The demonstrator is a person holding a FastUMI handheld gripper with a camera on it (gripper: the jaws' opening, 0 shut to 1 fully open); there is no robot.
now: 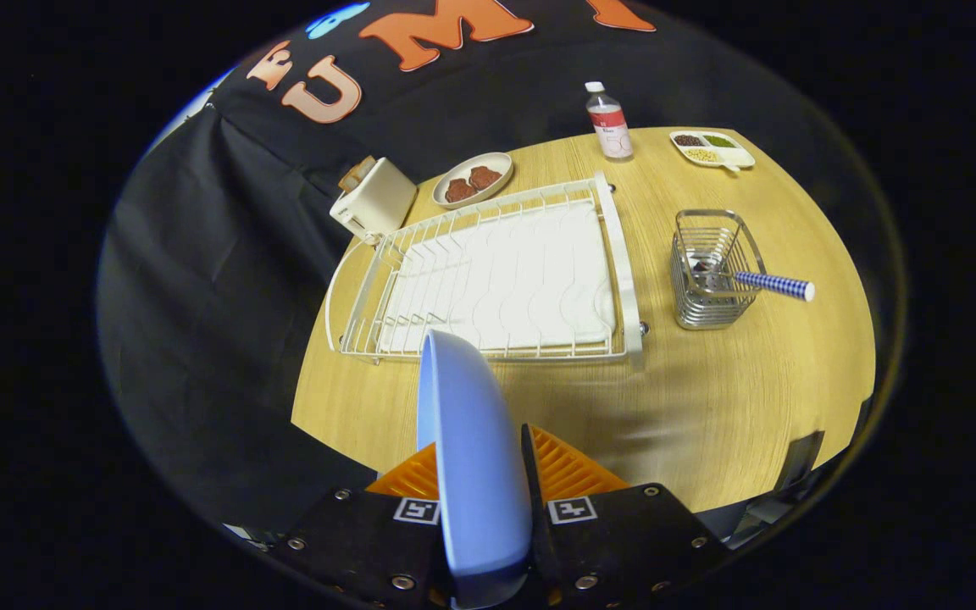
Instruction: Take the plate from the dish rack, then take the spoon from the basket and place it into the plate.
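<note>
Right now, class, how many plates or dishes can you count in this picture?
3: the blue plate held on edge between the gripper's fingers, an oval dish beside the toaster, and a divided dish near the bottle.

- My gripper clamps a plain pale-blue round plate.
- White wire dish rack beyond, white mat inside.
- Right: silver wire basket; blue-and-white checked spoon handle.
- Light wood-grain table.

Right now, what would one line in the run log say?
gripper: shut on plate | plate: out of rack, held on edge above table | spoon: in basket | next: set plate down
</note>
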